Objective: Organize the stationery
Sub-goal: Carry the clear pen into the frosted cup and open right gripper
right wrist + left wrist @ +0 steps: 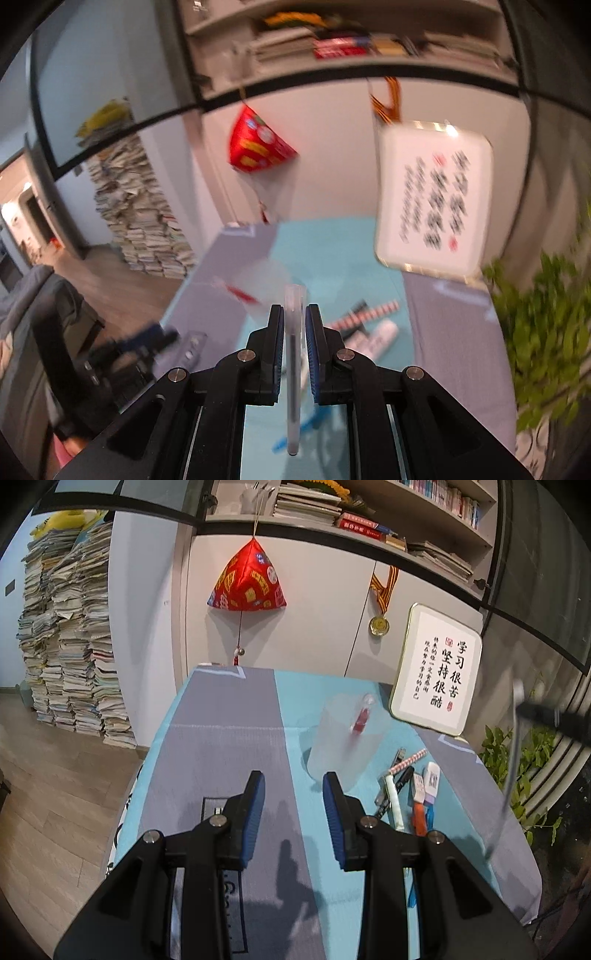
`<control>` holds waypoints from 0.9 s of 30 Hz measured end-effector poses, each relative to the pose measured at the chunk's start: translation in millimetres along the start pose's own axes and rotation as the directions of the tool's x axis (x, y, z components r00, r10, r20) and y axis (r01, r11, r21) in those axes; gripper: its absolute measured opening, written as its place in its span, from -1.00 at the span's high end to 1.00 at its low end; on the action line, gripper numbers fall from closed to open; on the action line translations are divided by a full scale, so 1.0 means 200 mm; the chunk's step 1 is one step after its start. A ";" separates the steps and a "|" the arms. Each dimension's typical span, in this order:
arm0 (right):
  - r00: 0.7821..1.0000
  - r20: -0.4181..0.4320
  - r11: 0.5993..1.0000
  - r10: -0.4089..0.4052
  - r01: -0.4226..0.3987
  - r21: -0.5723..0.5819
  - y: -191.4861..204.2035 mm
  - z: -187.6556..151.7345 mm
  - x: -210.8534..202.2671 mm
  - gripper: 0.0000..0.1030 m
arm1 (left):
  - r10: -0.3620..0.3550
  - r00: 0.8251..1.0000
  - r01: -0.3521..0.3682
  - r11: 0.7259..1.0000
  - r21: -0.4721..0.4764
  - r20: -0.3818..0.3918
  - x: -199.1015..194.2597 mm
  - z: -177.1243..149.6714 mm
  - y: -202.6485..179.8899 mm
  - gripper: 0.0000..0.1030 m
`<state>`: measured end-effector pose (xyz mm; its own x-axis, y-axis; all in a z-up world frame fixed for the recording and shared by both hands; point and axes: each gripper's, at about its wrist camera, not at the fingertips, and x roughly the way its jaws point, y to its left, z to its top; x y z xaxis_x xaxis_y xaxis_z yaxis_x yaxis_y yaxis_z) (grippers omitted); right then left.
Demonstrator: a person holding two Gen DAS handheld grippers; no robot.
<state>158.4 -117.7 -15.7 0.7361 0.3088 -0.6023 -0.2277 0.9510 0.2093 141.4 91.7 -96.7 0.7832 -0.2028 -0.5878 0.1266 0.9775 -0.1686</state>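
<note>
The right gripper (294, 321) is holding a clear pen (294, 354). Its fingers are clamped on the pen from both sides, and the pen is standing almost straight up between them. The pen is up in the air, above the desk (332, 243).

The frosted plastic cup (341, 738) is standing on the blue part of the desk, in front of the white sign with black writing (437, 668). One red and clear pen (362, 716) is already leaning inside the cup. It looks like the clear pen is going there next.

To do this well, the right gripper should bring the pen right over the open top of the cup, keep it straight, lower it slowly, and only then let go. The cup looks light, so a bump on its rim could tip it over.

The left gripper (293, 805) is waiting just beside the cup. Its fingers are apart and holding nothing.

More things are lying on the desk beside the cup: a red and white striped pencil (408, 760), a white eraser (431, 777) and an orange pen (419, 814).
</note>
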 end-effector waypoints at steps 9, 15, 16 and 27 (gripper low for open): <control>0.988 0.155 0.996 -0.003 0.017 -0.090 0.17 0.36 0.15 0.75 | 0.007 1.000 -0.008 1.000 -0.006 -0.025 -0.01 -0.06 0.00 0.41; 0.986 0.164 0.994 -0.016 0.034 -0.104 0.22 0.45 0.36 0.75 | 0.016 0.999 -0.016 1.000 -0.004 -0.032 0.01 -0.08 0.00 0.35; 0.986 0.164 0.993 -0.016 0.034 -0.109 0.23 0.45 0.38 0.75 | 0.019 0.999 -0.019 1.000 -0.001 -0.035 0.01 -0.08 0.00 0.32; 1.000 -0.005 0.998 0.008 -0.008 -0.068 0.15 0.34 0.70 0.75 | 0.012 0.997 -0.011 1.000 0.015 -0.079 0.13 -0.11 -0.02 0.32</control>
<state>297.4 -47.1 -40.6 0.7309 0.3162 -0.6048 -0.2761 0.9474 0.1616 147.8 81.7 -127.7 0.7342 -0.1948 -0.6504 0.1270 0.9805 -0.1502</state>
